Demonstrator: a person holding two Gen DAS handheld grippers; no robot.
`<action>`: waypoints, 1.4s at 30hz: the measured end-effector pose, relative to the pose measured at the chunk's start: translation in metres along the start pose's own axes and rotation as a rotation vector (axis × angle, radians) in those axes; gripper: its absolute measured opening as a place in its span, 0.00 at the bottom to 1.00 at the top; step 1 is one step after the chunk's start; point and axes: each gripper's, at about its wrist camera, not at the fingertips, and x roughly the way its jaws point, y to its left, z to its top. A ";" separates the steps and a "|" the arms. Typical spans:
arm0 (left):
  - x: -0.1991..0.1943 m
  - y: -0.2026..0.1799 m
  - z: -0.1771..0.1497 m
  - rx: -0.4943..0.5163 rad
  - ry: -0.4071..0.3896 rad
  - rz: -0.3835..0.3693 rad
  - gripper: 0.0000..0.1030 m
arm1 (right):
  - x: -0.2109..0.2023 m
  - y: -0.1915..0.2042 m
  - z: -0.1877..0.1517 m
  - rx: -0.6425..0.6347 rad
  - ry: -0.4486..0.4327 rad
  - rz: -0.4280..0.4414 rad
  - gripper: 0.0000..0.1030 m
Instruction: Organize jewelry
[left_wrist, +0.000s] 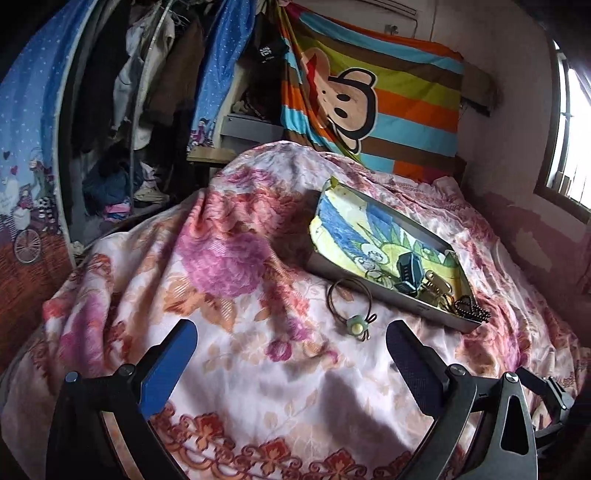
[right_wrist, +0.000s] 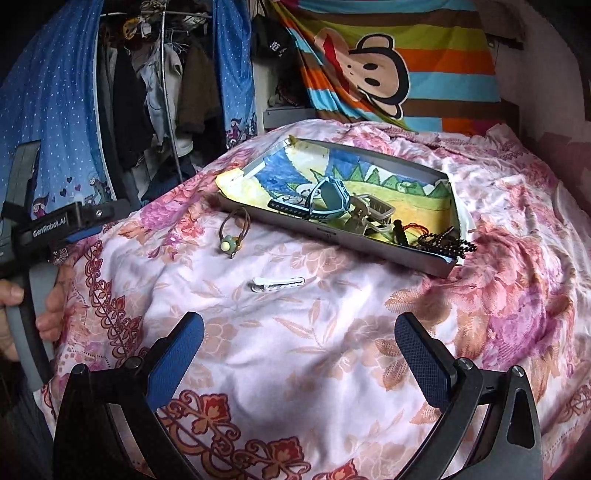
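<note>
Both claws (left_wrist: 291, 343) (right_wrist: 299, 336) wide, w/ floral bedspread (right_wrist: 295, 350) below.

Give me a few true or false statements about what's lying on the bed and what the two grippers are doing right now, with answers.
1. Both hand-held grippers, left and right, are open and hold nothing. True.
2. The hair tie with the green bead lies inside the tray. False: it lies on the floral bedspread, just outside the tray.
3. The white hair clip lies on the bedspread, apart from the tray. True.
4. The blue watch is on the bedspread. False: it sits inside the tray.
5. A dark bead string hangs over the tray's edge. True.
6. The tray is empty. False: it holds several items.
</note>
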 end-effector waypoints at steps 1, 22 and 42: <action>0.006 -0.003 0.004 0.015 0.003 -0.019 1.00 | 0.003 -0.001 0.001 0.004 0.010 0.004 0.99; 0.118 -0.028 0.024 0.014 0.282 -0.365 0.89 | 0.099 0.007 0.031 -0.085 0.267 0.101 0.99; 0.154 -0.047 0.010 0.153 0.365 -0.321 0.71 | 0.148 0.004 0.029 -0.052 0.273 0.180 0.72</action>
